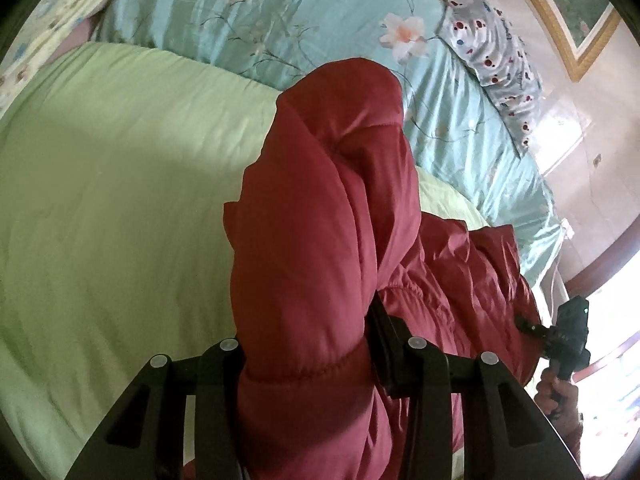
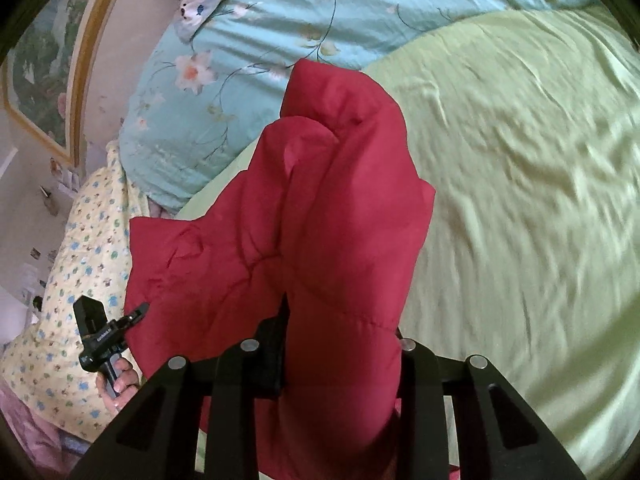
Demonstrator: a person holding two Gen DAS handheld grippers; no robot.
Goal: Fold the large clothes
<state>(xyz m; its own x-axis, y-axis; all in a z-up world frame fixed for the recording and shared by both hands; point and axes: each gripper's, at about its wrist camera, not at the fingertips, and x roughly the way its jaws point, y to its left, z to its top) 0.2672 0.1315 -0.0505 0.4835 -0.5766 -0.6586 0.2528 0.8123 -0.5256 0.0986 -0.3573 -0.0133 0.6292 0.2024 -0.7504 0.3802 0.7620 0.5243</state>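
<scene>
A dark red padded jacket (image 1: pixel 328 216) hangs lifted above a light green bedcover (image 1: pixel 120 200). My left gripper (image 1: pixel 308 364) is shut on a thick bunched fold of it, and the cloth bulges up between the jaws and hides the fingertips. In the right wrist view the same red jacket (image 2: pixel 340 240) is bunched in my right gripper (image 2: pixel 340 360), which is also shut on it. Each view shows the other gripper at the jacket's far edge: the right gripper (image 1: pixel 568 332) and the left gripper (image 2: pixel 104 332), each held in a hand.
A turquoise floral quilt (image 1: pixel 280 12) lies at the head of the bed with a spotted pillow (image 1: pixel 496 52). A yellow patterned blanket (image 2: pixel 80 264) lies at the bed's side. A framed picture (image 1: pixel 568 4) hangs on the wall.
</scene>
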